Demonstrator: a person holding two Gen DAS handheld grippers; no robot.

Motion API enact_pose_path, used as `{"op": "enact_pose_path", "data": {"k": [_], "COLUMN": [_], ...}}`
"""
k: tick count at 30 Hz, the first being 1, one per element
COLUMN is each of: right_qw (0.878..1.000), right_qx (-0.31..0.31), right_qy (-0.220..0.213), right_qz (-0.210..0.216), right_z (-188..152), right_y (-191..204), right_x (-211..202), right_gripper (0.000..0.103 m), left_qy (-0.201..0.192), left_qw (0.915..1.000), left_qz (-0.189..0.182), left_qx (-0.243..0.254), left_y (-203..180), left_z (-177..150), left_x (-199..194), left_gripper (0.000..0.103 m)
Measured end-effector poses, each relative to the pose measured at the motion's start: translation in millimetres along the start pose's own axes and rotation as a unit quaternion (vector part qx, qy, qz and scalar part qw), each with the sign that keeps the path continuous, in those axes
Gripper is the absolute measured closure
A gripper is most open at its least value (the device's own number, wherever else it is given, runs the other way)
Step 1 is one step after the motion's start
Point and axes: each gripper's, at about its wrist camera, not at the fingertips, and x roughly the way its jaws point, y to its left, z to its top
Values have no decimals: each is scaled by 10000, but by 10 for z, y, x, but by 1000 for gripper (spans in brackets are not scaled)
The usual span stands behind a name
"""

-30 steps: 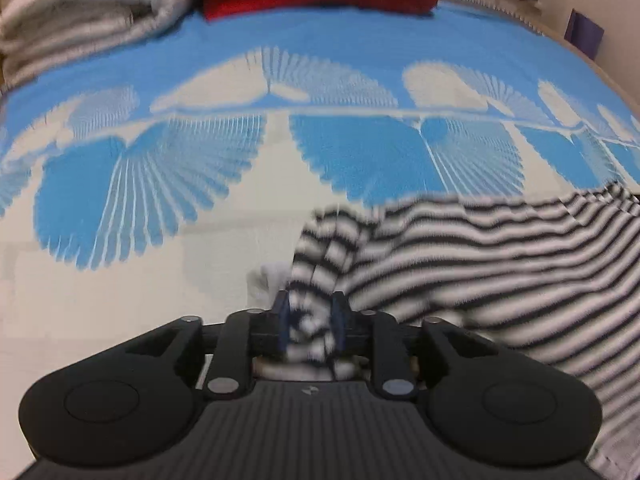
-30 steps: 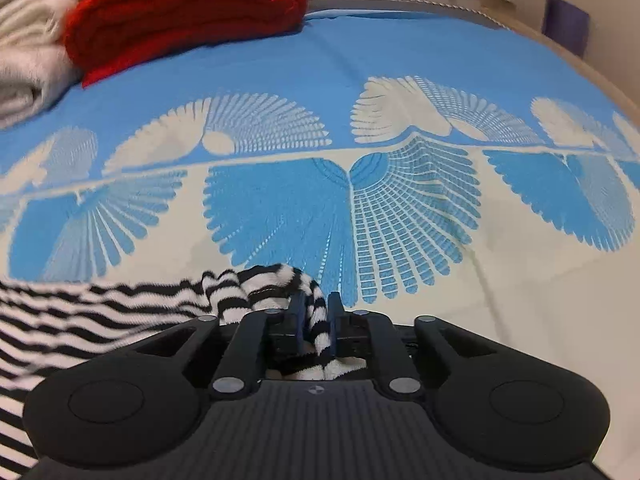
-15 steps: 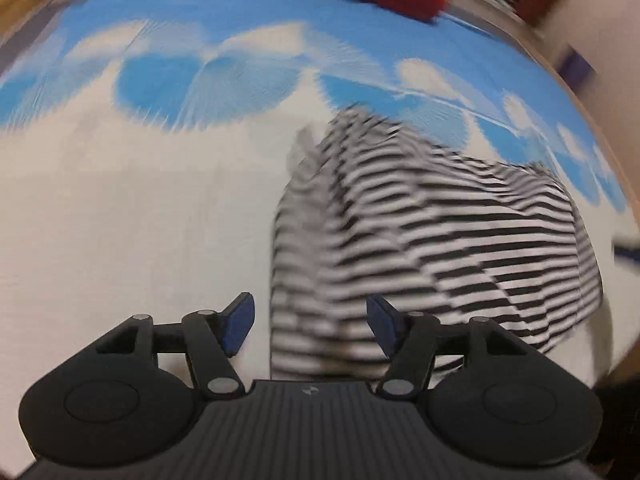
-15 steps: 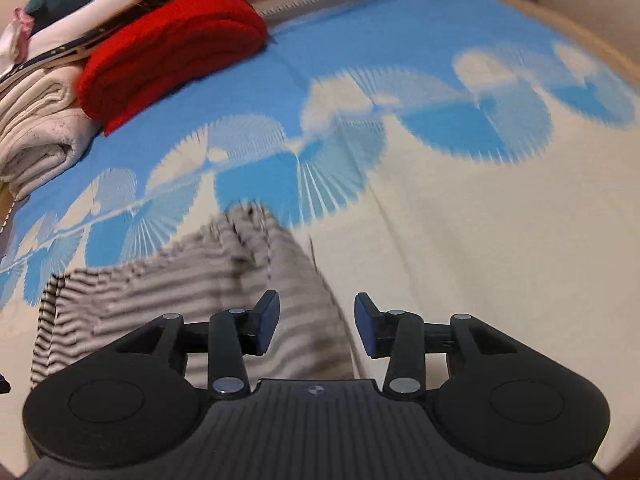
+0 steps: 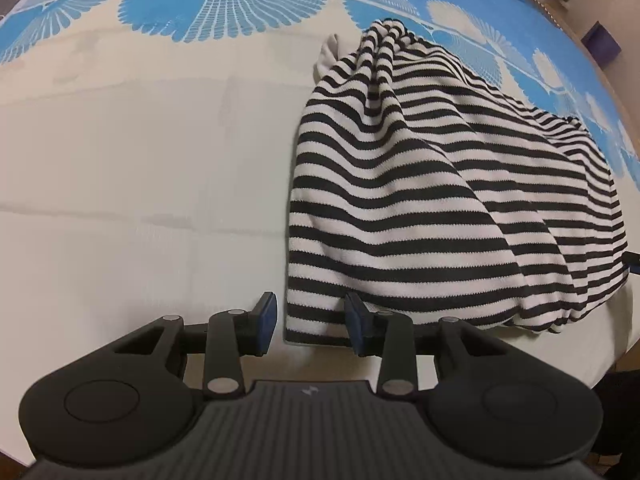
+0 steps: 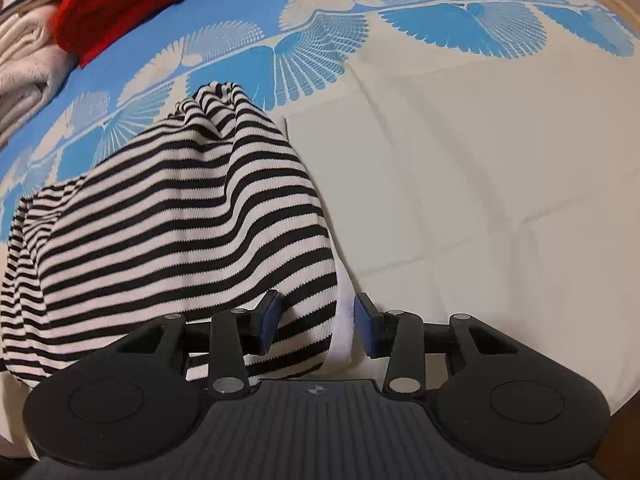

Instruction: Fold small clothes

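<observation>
The striped garment (image 5: 440,200) is spread at the right of the left wrist frame, on the patterned bedspread (image 5: 120,160). Its near hem is straddled, unpinched, by the parted left gripper (image 5: 310,322), whose jaws have just been closing, and by the parted right gripper (image 6: 318,322).

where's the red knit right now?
Right wrist view, top left corner: the red knit lies folded on the blue end of the bedspread, beside cream towels, beyond the striped top.
</observation>
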Motion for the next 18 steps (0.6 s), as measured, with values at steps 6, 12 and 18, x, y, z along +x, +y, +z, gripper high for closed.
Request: {"op": "enact_pose_path", "data": {"k": [6, 12, 18], "right_qw": [9999, 9996, 9990], "right_qx": [-117, -252, -107], "right_qy": [49, 125, -364], "right_qz": [-58, -85, 217], "right_z": [-46, -67, -10], "right_y": [13, 20, -20], "right_x": [-3, 26, -174], "right_gripper": [61, 66, 95], "left_qy": [44, 144, -255], "left_qw": [9999, 9995, 9992], "left_qz": [43, 100, -32], "left_qx": [95, 281, 298], "left_y": [-24, -67, -44], "left_z": [35, 57, 92], "left_x": [47, 133, -70], "left_gripper": [62, 65, 99]}}
